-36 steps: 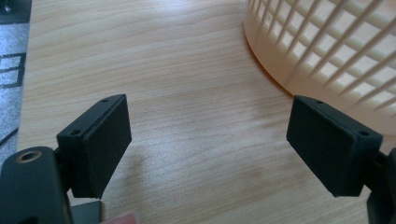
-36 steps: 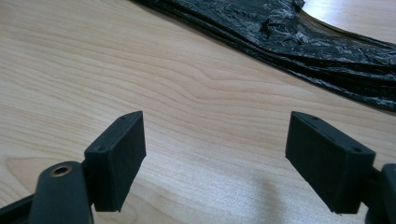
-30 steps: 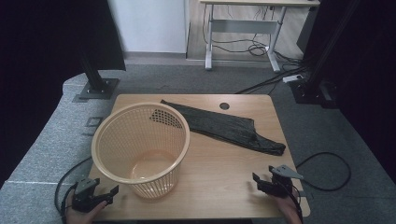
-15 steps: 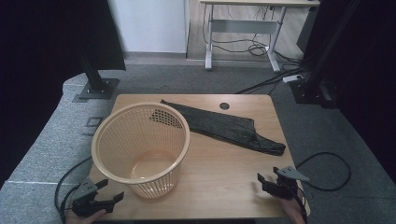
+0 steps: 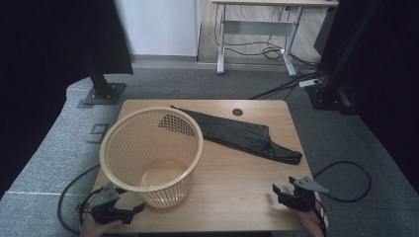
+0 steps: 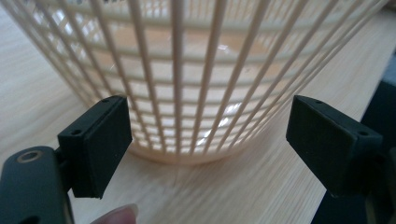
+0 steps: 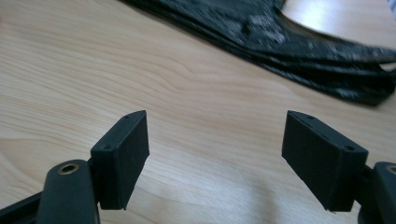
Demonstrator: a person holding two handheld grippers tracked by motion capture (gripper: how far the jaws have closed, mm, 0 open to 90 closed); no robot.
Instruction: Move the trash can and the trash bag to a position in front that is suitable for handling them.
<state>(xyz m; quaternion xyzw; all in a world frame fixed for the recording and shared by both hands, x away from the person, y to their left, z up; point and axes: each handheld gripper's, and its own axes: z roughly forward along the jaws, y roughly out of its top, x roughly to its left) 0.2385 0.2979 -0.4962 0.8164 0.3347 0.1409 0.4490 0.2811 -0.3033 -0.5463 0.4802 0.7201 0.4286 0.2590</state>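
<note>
My left gripper (image 5: 129, 209) sits at the near left, facing the lower wall of the peach basket (image 5: 151, 154); my right gripper (image 5: 286, 192) waits at the near right, with the folded dark bag (image 5: 237, 134) lying farther off behind the basket's right side. I judge the bag comes first: I should pinch one loose edge low and cleanly, steadying the basket meanwhile. Both sets of jaws stand wide apart, touching nothing.
</note>
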